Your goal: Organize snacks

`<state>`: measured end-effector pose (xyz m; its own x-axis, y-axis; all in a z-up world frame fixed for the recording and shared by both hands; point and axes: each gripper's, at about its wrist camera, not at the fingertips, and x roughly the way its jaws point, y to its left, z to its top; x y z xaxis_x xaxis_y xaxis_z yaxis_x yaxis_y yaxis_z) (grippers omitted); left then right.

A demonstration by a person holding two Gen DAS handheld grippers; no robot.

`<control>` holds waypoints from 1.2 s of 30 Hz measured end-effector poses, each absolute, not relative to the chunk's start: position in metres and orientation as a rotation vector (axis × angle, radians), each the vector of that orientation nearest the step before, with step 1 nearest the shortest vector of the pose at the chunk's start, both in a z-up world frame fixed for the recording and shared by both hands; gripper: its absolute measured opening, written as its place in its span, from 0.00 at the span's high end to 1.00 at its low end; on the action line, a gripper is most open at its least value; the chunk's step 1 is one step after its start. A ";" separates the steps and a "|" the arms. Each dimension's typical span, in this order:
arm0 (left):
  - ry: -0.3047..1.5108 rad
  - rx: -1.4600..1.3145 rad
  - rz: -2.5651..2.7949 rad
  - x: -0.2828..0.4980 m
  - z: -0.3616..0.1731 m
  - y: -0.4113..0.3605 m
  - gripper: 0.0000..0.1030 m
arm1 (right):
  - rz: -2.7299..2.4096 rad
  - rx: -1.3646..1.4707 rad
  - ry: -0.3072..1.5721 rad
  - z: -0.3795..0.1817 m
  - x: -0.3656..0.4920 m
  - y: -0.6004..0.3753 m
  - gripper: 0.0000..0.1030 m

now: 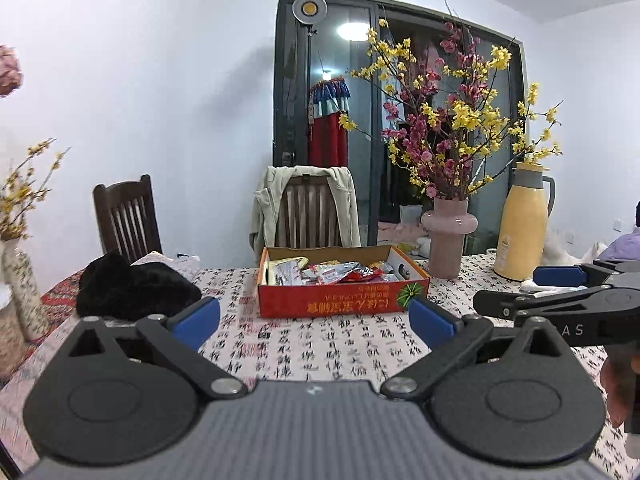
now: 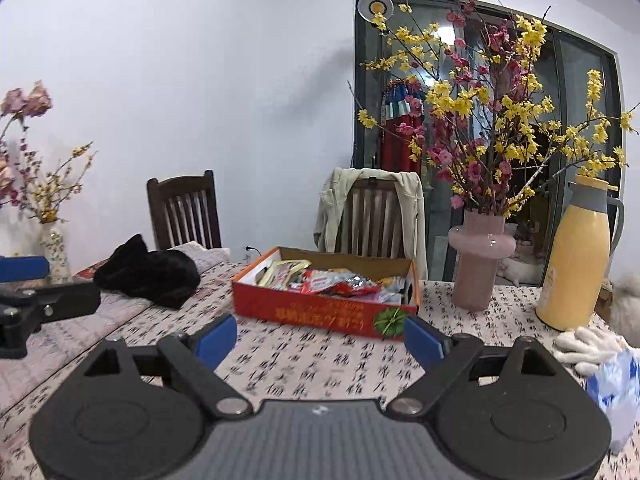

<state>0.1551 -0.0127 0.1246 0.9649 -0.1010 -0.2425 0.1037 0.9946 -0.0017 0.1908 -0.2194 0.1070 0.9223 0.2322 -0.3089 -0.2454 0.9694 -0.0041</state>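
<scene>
A red cardboard box (image 1: pixel 340 300) stands on the table with several shiny snack packets (image 1: pixel 340 272) inside. It also shows in the right wrist view (image 2: pixel 320 312), with the packets (image 2: pixel 332 282). My left gripper (image 1: pixel 316 320) is open and empty, held above the table just in front of the box. My right gripper (image 2: pixel 320 340) is open and empty, also in front of the box, a little to its right. The right gripper shows at the right edge of the left wrist view (image 1: pixel 560 292). The left gripper shows at the left edge of the right wrist view (image 2: pixel 36 296).
A pink vase of flowers (image 2: pixel 480 264) and a yellow thermos (image 2: pixel 576 256) stand right of the box. A black cloth (image 2: pixel 152 272) lies left of it. White gloves (image 2: pixel 588 344) and a blue-white bag (image 2: pixel 616 384) lie at the right. Two chairs (image 2: pixel 372 212) stand behind the table.
</scene>
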 end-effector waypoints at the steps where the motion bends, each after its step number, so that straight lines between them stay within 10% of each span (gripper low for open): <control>1: 0.242 0.005 -0.102 0.146 0.121 -0.012 0.00 | 0.248 -0.048 0.307 0.104 0.181 -0.218 0.12; 36: 0.366 -0.016 -0.056 -0.016 0.023 0.007 0.00 | 0.208 0.003 0.287 0.012 -0.046 -0.194 0.05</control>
